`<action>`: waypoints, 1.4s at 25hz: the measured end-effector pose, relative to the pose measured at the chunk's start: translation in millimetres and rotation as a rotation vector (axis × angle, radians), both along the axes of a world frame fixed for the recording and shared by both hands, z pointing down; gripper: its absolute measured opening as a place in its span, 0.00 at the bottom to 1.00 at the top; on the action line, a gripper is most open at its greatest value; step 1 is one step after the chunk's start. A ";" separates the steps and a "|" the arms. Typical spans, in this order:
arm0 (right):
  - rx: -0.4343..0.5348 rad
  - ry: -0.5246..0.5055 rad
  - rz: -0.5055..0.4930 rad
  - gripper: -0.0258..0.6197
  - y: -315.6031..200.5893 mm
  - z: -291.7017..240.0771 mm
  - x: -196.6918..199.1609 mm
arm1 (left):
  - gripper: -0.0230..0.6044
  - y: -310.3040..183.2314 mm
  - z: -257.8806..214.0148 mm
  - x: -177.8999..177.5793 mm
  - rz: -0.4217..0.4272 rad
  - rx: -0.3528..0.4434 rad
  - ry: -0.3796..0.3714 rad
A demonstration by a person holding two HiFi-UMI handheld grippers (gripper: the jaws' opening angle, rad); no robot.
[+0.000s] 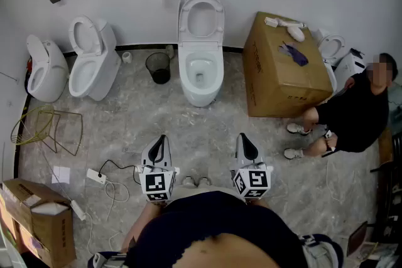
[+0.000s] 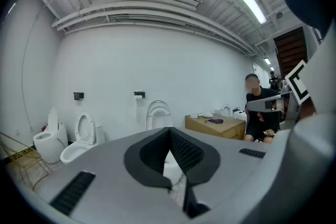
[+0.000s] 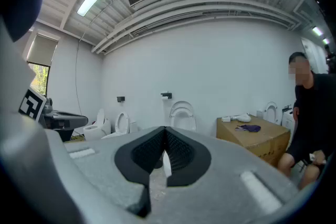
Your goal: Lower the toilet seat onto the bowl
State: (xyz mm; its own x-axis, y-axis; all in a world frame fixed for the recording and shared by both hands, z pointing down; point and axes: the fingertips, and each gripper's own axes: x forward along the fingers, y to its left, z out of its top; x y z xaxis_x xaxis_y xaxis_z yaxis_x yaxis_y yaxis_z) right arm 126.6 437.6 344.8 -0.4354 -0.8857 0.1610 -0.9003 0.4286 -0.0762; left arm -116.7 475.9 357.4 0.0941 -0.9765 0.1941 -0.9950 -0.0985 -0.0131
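Note:
A white toilet (image 1: 201, 75) stands against the far wall, straight ahead. Its seat (image 1: 201, 17) and lid are raised upright against the wall; the bowl lies open below. In the gripper views the raised seat (image 2: 158, 114) (image 3: 182, 113) shows just above the jaws. My left gripper (image 1: 161, 143) and right gripper (image 1: 245, 142) hover side by side near my body, well short of the toilet. Both are shut with nothing between their jaws, as the left gripper (image 2: 169, 134) and right gripper (image 3: 165, 132) show in their own views.
A black bin (image 1: 158, 67) stands left of the toilet, two more toilets (image 1: 93, 58) (image 1: 45, 68) further left. A large cardboard box (image 1: 281, 69) sits to the right, a crouching person (image 1: 352, 113) beside it. A power strip (image 1: 96, 176) with cables and a wire frame (image 1: 47, 127) lie on the floor at left.

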 end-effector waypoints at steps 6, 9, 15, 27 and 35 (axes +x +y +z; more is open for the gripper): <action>-0.013 0.003 -0.011 0.05 0.2 3.2 -1.9 | 0.04 0.9 -0.2 -1.1 -0.011 -0.012 -0.001; -0.012 0.002 -0.014 0.05 -1.1 2.2 -3.4 | 0.04 0.4 0.9 -3.4 -0.016 -0.022 0.004; -0.006 0.012 -0.003 0.05 -6.9 5.8 3.0 | 0.04 -4.2 -2.8 0.5 -0.018 0.002 0.019; 0.028 -0.051 -0.025 0.52 -19.4 3.6 -1.9 | 0.70 -15.2 -9.2 8.6 0.002 0.060 0.072; 0.060 -0.027 -0.040 0.88 -35.0 7.5 -1.1 | 0.90 -25.2 -8.4 5.6 -0.014 0.077 0.106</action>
State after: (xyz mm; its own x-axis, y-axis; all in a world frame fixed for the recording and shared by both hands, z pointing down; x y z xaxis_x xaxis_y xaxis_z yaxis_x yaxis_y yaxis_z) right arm 125.5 402.5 352.3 -0.4745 -0.8750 0.0963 -0.8801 0.4691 -0.0733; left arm -111.1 450.7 349.1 0.0961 -0.9895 0.1081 -0.9926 -0.0871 0.0848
